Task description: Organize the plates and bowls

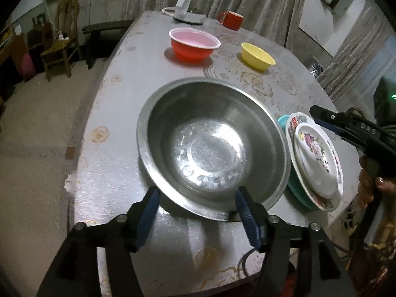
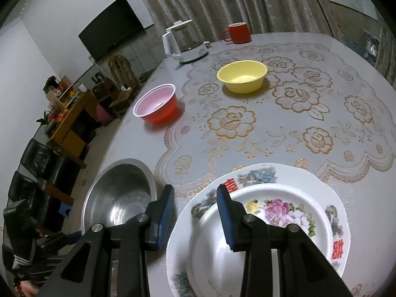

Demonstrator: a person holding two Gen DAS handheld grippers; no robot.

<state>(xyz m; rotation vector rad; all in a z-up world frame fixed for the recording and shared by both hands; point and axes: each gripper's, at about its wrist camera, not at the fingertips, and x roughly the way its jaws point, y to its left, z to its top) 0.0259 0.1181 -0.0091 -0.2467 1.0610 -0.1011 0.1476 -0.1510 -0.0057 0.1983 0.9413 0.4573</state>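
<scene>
Steel, the big bowl [image 1: 212,148] sits near the worktop's [image 1: 116,123] near edge, just beside a stack of flowered plates [image 2: 292,212] on a teal dish [image 1: 297,193]. The left tongs [image 1: 198,208] gape wide around its near rim; the right tongs [image 2: 195,212] hang open over the plates. Farther in stand a red bowl [image 1: 194,44] and a yellow bowl [image 1: 257,55].

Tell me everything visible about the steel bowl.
The steel bowl is wide, shallow and empty, of dull scratched metal with a flat rolled rim and a round flat base. It sits upright near the table edge, beside the plate stack. The open left gripper straddles its near rim; contact is unclear.
</scene>
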